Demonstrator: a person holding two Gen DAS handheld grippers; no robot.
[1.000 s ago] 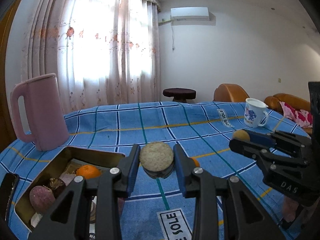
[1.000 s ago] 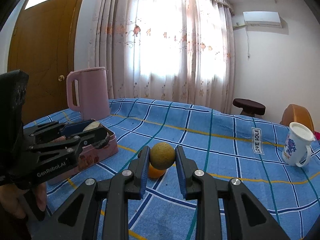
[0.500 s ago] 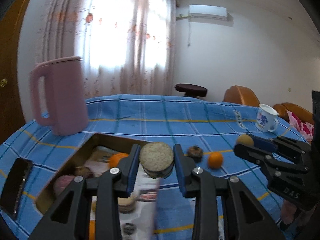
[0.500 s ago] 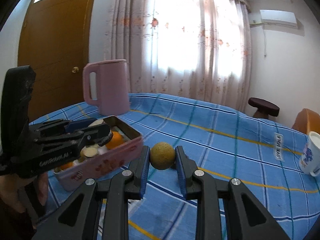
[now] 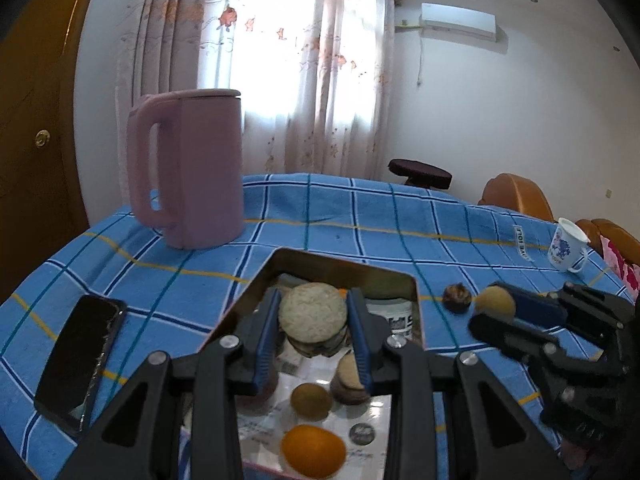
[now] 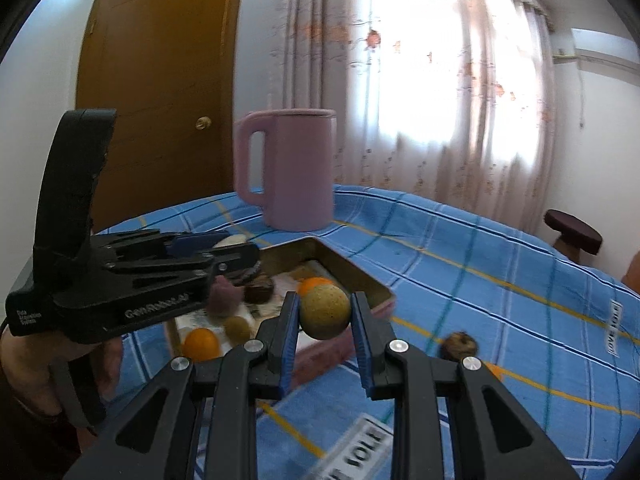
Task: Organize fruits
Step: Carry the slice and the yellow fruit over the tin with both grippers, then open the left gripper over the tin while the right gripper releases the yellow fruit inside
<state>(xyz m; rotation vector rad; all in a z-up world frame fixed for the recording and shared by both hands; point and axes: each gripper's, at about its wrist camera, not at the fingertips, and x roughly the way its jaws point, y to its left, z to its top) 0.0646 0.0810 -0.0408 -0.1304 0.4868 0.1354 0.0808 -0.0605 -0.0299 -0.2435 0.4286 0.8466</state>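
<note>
Left gripper [image 5: 313,320] clamps a pale round fruit [image 5: 313,312] above the tin [image 5: 344,266]; right gripper [image 6: 325,318] clamps a speckled yellow fruit [image 6: 325,311] beside it.

A table covered with a blue checked cloth [image 5: 360,216] holds everything. A tall pink jug [image 5: 192,172] stands at the far left side. A black phone [image 5: 80,360] lies flat near the left edge. An open tin box [image 5: 344,268] sits in the middle, near the jug. Just beside the box, on its right, lies a small dark brown fruit [image 5: 457,297]. A little orange [image 6: 493,369] lies near it, mostly hidden. A white cup [image 5: 568,244] with blue flowers stands at the far right edge.
</note>
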